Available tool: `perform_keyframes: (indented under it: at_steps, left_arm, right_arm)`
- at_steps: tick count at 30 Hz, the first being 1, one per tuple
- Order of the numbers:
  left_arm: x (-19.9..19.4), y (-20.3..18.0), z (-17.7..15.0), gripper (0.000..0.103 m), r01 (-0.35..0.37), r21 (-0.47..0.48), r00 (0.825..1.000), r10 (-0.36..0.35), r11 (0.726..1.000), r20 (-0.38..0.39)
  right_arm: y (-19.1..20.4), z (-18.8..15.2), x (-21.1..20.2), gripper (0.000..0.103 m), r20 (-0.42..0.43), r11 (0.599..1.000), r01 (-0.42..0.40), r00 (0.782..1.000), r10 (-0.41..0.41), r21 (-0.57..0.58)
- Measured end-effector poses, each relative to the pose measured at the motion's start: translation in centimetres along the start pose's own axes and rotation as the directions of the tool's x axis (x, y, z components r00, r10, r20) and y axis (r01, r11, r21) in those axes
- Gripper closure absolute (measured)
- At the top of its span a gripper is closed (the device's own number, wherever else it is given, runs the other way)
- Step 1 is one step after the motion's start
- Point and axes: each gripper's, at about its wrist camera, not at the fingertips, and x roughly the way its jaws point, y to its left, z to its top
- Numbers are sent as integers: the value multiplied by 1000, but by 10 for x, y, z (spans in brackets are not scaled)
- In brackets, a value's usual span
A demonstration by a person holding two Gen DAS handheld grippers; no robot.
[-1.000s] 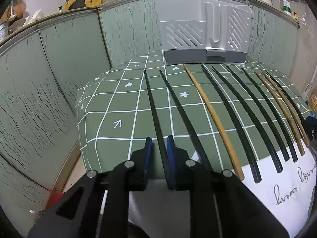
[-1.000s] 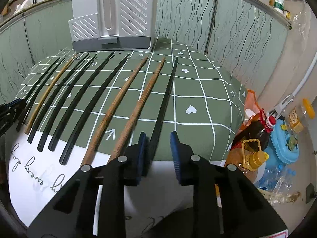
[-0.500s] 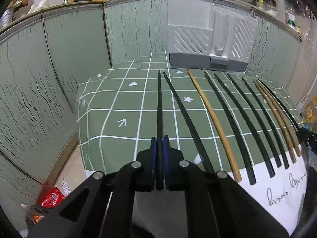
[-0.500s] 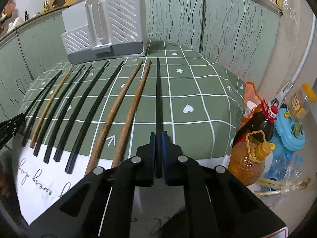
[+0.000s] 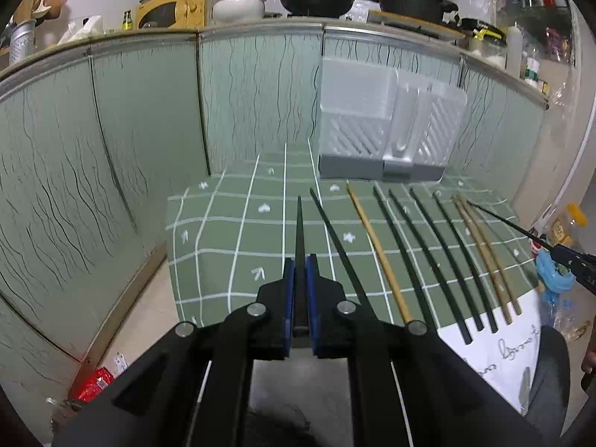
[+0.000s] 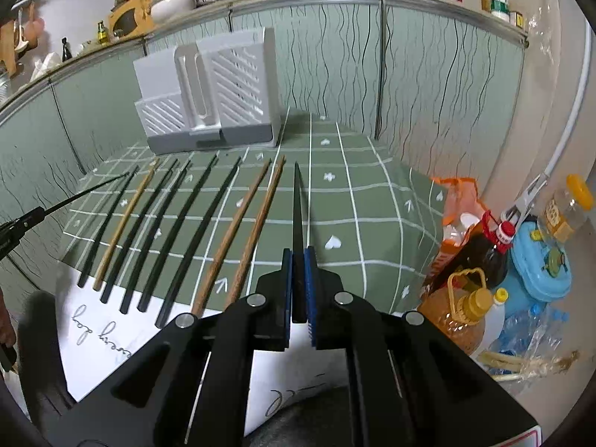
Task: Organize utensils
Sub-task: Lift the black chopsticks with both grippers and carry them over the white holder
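My left gripper (image 5: 300, 260) is shut on a black chopstick (image 5: 299, 231) and holds it lifted above the green checked cloth (image 5: 223, 246), pointing at the far wall. My right gripper (image 6: 298, 253) is shut on another black chopstick (image 6: 297, 208), also lifted. Several black and wooden chopsticks (image 5: 409, 253) lie side by side on the cloth, also seen in the right wrist view (image 6: 178, 223). A grey-white utensil holder (image 5: 387, 130) stands at the back of the table, also in the right wrist view (image 6: 216, 89).
Green panelled walls (image 5: 111, 149) enclose the table's back and left. Oil and sauce bottles (image 6: 484, 260) and a blue container (image 6: 540, 275) crowd the floor right of the table. A white printed sheet (image 6: 111, 331) hangs at the front edge.
Both grippers closed on their black chopsticks and lifted them off the cloth; both views have risen and pulled back from the table.
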Motion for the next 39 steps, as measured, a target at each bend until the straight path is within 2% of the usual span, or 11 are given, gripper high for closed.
perform_keyframes:
  at_steps: [13,22,30,39]
  left_arm:
    - [-39,17,38,95,36,-2,995,-36,999,95]
    - [-53,20,63,95,55,7,988,-55,998,141]
    - [-58,19,79,95,87,31,984,-91,996,154]
    - [-59,13,102,95,98,89,980,-112,991,164]
  right_arm:
    - [-11,39,-43,97,121,1000,-27,992,26,6]
    - [-10,58,-54,97,159,999,-43,986,43,-1]
    - [-10,77,-61,97,185,998,-61,981,63,-13]
    - [-9,117,-79,97,230,993,-101,967,111,-54]
